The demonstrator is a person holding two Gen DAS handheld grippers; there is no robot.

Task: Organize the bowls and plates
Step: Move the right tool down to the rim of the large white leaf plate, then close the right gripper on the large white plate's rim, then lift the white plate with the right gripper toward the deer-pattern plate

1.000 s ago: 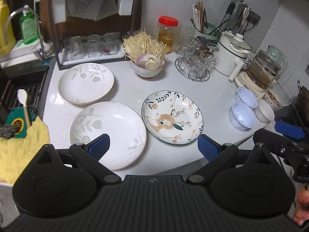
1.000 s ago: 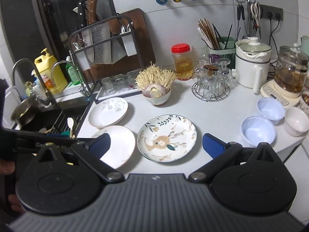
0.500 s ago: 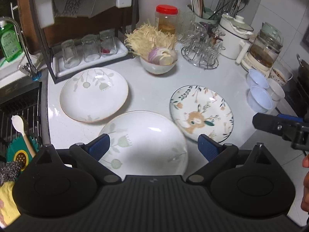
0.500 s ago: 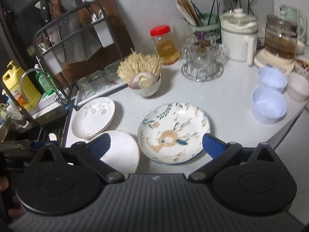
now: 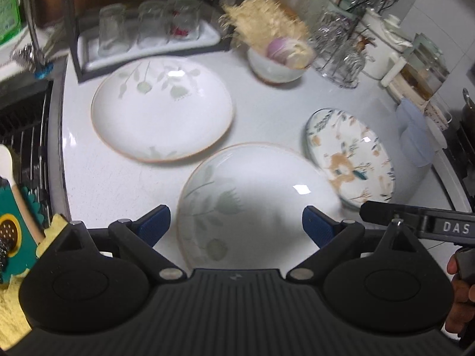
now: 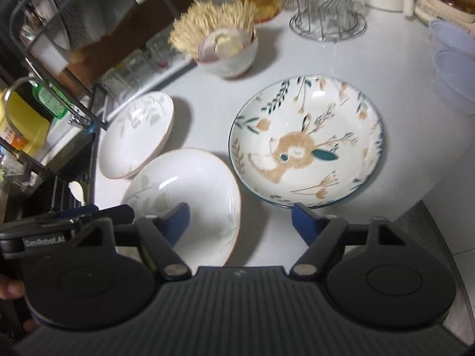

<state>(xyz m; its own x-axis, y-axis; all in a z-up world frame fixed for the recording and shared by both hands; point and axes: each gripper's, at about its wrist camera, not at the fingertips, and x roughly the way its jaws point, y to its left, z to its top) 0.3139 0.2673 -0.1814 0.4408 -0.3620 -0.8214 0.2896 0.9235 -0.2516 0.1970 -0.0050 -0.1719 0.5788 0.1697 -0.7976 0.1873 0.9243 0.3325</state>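
Three plates lie on the white counter. The near white leaf-print plate (image 5: 255, 204) (image 6: 190, 190) lies just ahead of my open, empty left gripper (image 5: 236, 225), between its blue fingers. A second white leaf-print plate (image 5: 161, 109) (image 6: 136, 135) lies further back left. The rabbit-pattern plate (image 5: 350, 157) (image 6: 305, 141) lies to the right, just ahead of my open, empty right gripper (image 6: 239, 222). Pale blue bowls (image 5: 415, 136) (image 6: 454, 59) stand at the far right.
A bowl of mushrooms and onion (image 5: 279, 56) (image 6: 225, 47) stands behind the plates. A glass rack (image 5: 148, 32), a wire cup stand (image 5: 338, 56), a white pot (image 5: 383, 50) and a kettle line the back. The sink (image 5: 20, 136) is at the left; the counter edge (image 6: 421, 204) is near right.
Both grippers have moved forward and down toward the counter. The near white plate and the rabbit plate now loom larger. Nothing was taken hold of.
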